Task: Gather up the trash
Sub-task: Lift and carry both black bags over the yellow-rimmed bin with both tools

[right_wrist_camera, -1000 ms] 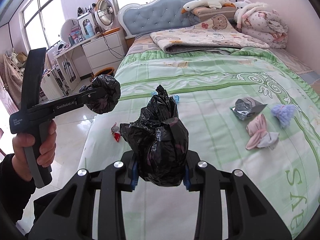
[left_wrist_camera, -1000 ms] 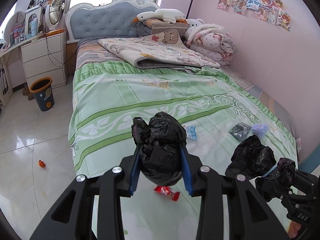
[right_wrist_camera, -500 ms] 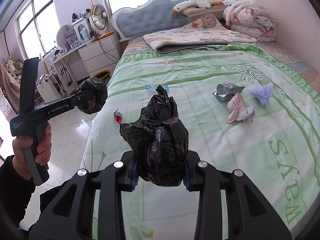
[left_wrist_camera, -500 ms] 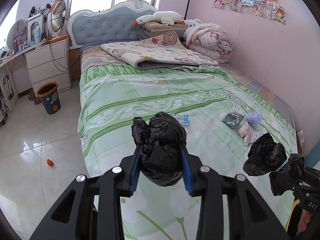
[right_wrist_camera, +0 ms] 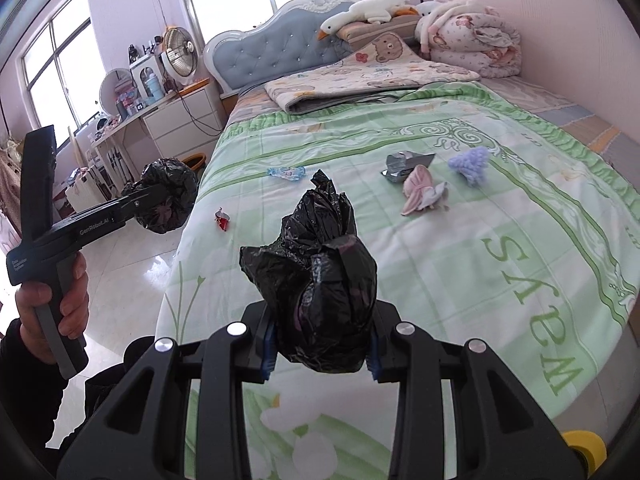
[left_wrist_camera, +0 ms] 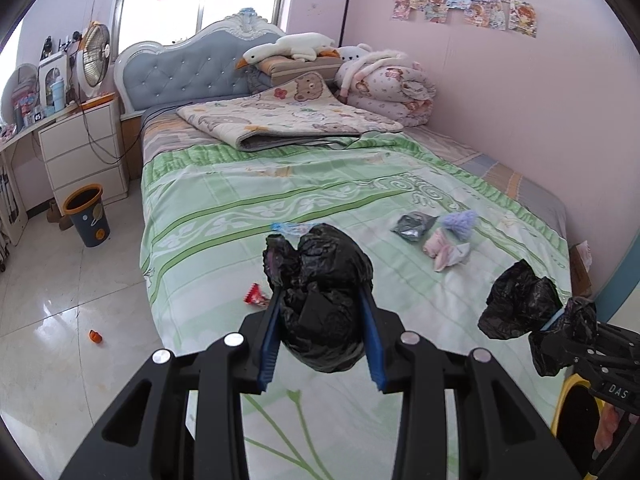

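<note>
My left gripper (left_wrist_camera: 320, 320) is shut on a bunched black plastic bag (left_wrist_camera: 320, 280), held above the foot of the bed (left_wrist_camera: 224, 200). My right gripper (right_wrist_camera: 322, 344) is shut on another bunch of black bag (right_wrist_camera: 320, 276). Each gripper also shows in the other's view: the right gripper (left_wrist_camera: 560, 320) at the far right, the left gripper (right_wrist_camera: 160, 200) at the left in a person's hand (right_wrist_camera: 60, 300). On the green sheet lie a red wrapper (left_wrist_camera: 256, 295) (right_wrist_camera: 222, 219), a blue wrapper (left_wrist_camera: 290, 227) (right_wrist_camera: 286, 172), a silver foil packet (left_wrist_camera: 412, 226) (right_wrist_camera: 404, 162), a purple fluffy piece (left_wrist_camera: 460, 222) (right_wrist_camera: 470, 162) and a pink-white wad (left_wrist_camera: 444, 250) (right_wrist_camera: 420, 190).
A dark waste bin (left_wrist_camera: 88, 216) with an orange rim stands on the tiled floor beside a white chest of drawers (left_wrist_camera: 84, 148). A small orange scrap (left_wrist_camera: 95, 336) lies on the floor. A folded quilt (left_wrist_camera: 288, 120) and pillows fill the head of the bed. The pink wall (left_wrist_camera: 520, 120) runs along the right.
Both grippers have drawn back from the bed and risen slightly, so more of the sheet and its litter shows ahead. Both still hold their black bag bunches.
</note>
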